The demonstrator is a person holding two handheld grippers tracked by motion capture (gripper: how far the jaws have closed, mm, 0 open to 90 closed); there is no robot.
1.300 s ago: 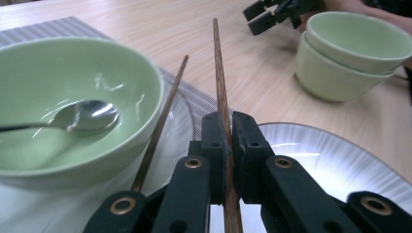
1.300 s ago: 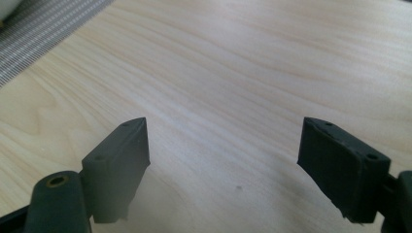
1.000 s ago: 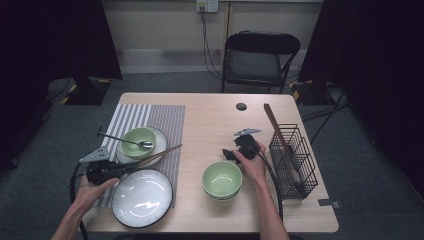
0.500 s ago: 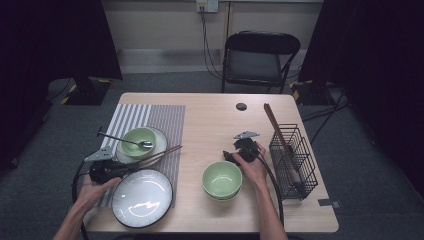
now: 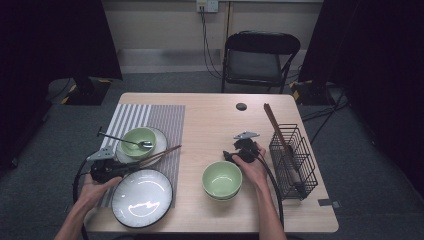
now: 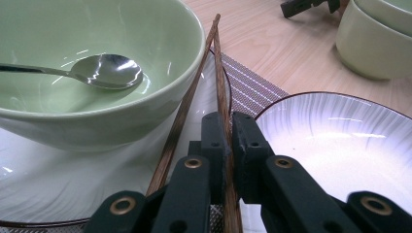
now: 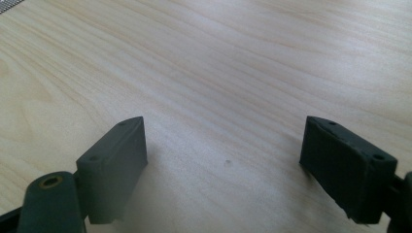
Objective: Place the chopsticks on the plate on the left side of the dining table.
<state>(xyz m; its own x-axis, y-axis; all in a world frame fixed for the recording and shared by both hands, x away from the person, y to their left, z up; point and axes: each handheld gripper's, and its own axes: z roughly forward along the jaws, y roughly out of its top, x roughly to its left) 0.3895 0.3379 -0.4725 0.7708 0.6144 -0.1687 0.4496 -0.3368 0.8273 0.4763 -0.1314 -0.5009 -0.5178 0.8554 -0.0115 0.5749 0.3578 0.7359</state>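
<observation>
Chopsticks [image 6: 221,92] sit clamped in the left gripper [image 6: 227,141] over the striped placemat [image 5: 160,120]; right gripper [image 7: 223,165] gapes empty above the wooden table [image 5: 210,115].

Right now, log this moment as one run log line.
left claw: shut on chopsticks beside green bowl | right claw: open over bare table | spoon: in bowl

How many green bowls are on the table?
3: one bowl with a spoon sits on the striped mat, and two stacked bowls sit mid-table, near the right gripper. None looks hidden.
</observation>
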